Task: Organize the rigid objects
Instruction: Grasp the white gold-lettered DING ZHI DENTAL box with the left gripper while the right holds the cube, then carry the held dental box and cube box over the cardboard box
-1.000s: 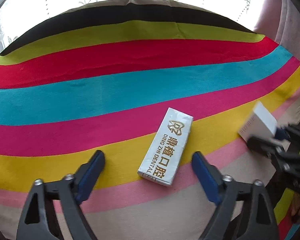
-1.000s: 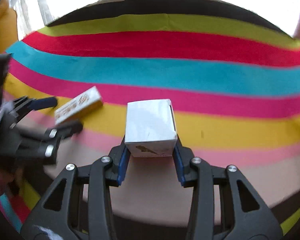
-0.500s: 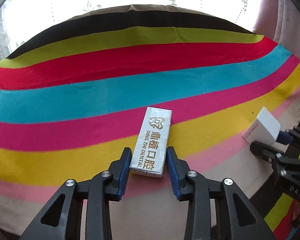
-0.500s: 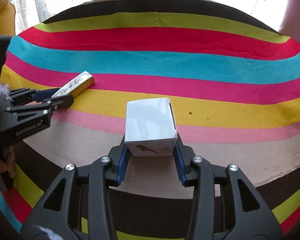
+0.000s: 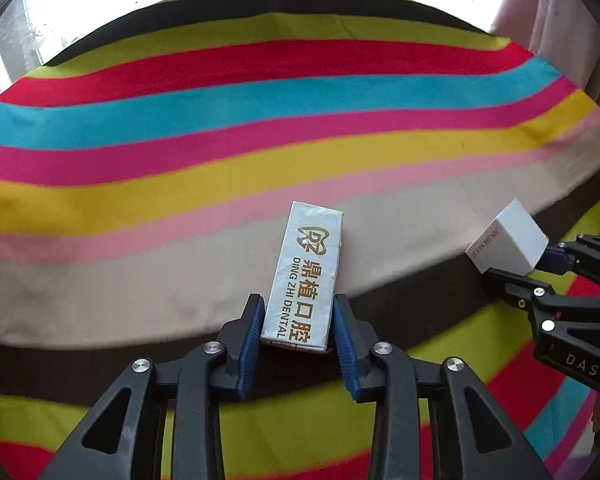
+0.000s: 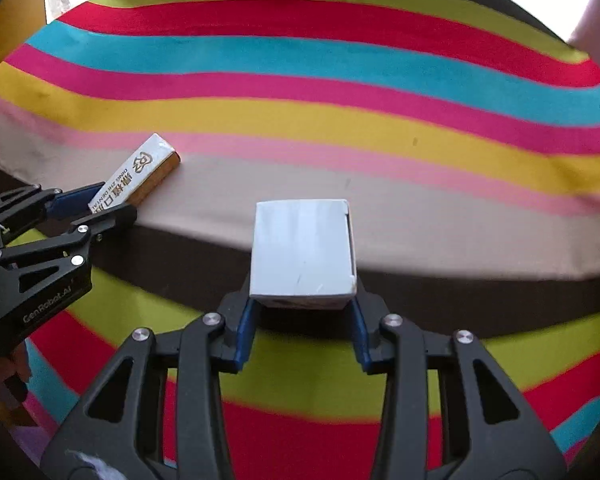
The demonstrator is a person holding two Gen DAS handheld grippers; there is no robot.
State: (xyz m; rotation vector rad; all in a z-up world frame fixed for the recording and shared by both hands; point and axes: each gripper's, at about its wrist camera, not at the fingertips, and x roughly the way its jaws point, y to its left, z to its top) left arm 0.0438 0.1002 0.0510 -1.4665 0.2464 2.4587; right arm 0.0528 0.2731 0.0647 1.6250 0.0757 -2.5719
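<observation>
Boxes are the things being sorted, and both sit in grippers above a big striped cloth [image 5: 260, 92]. That cloth is the largest thing in sight, with bands of green, red, blue, pink, yellow, tan and dark brown, and it fills each view from 9 o'clock to 3 o'clock.

Next in size are the two black grippers with blue pads. In the left wrist view, the left gripper [image 5: 298, 320] sits at 6 o'clock. Its jaws are pulled in close and squeeze the near end of the long silver box [image 5: 308, 276], one blue pad on each long side. The box points up toward 12 o'clock and has gold letters reading DING ZHI DENTAL. Its far end hangs over the tan band.

In the right wrist view, the right gripper [image 6: 302, 316] is at 6 o'clock too. Its jaws stand wider apart, and they pinch the white box [image 6: 302, 252] on its left and right sides. This box is short and blocky with a plain top.

Each gripper also shows in the other view: the white box at 3 o'clock from the left, the silver box at 9 o'clock from the right.
</observation>
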